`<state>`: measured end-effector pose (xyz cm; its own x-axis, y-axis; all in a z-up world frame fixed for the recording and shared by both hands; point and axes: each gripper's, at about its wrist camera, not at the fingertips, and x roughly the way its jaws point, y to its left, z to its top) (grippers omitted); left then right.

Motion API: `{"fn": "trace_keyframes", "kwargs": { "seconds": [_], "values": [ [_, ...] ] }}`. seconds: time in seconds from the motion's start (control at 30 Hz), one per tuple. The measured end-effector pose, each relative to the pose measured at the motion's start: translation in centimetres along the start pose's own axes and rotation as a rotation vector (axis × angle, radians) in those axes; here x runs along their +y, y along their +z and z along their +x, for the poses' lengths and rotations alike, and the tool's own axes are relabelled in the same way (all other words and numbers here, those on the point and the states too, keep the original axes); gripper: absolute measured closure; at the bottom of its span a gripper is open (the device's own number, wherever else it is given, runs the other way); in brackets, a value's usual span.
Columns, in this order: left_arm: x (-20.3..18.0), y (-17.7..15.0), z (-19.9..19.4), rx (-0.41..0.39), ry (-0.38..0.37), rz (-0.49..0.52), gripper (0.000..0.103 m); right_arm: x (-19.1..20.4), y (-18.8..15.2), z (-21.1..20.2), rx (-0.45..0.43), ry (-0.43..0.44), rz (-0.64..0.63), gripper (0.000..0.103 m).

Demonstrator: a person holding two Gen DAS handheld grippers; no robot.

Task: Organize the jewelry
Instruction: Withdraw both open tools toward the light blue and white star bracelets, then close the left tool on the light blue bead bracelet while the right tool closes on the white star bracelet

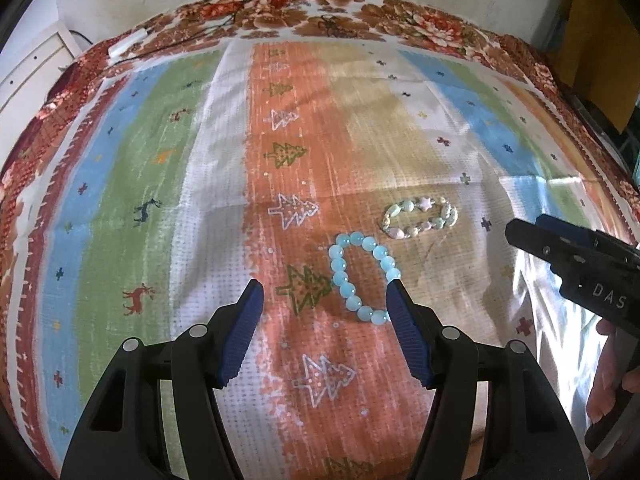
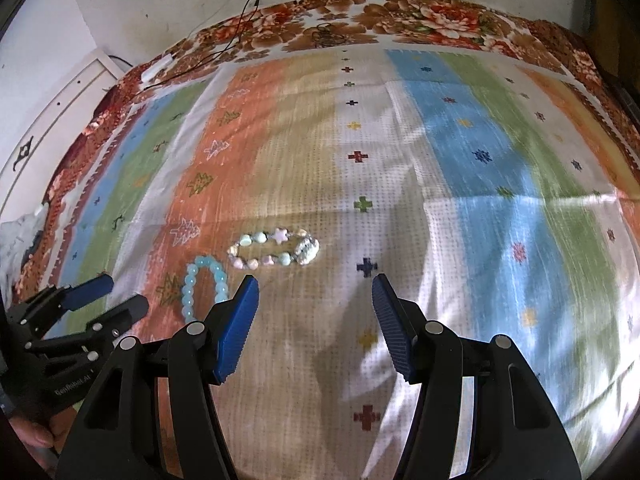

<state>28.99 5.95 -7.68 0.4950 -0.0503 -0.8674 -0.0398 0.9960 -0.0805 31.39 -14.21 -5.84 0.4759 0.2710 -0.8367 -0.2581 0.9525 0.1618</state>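
A pale blue round-bead bracelet (image 1: pixel 362 278) lies flat on the bed's striped cloth (image 1: pixel 160 160), just beside a pastel mixed-bead bracelet (image 1: pixel 420 218), both toward the near edge.

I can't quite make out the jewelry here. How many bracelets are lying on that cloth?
2. A blue bead bracelet lies on the orange stripe of the cloth, just ahead of the left gripper. A pastel bracelet lies just beyond it, apart. More could be out of view.

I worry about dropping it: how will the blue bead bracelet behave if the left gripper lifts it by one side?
The blue bracelet is a string of round beads lying in a bent loop, so it will probably sag limp rather than hold its shape. The glossy beads look slippery and may roll between the pads. On the soft cloth, a push would likely drag it, not roll it.
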Motion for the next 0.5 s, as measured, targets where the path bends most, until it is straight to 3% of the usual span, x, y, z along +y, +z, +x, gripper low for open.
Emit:
{"fn": "trace_keyframes", "kwargs": {
  "seconds": [0.5],
  "values": [
    [0.8, 0.8, 3.2, 0.071, -0.030, -0.018, 0.039, 0.6, 1.6, 3.7, 0.068, -0.041, -0.030, 0.044]
  ]
}}
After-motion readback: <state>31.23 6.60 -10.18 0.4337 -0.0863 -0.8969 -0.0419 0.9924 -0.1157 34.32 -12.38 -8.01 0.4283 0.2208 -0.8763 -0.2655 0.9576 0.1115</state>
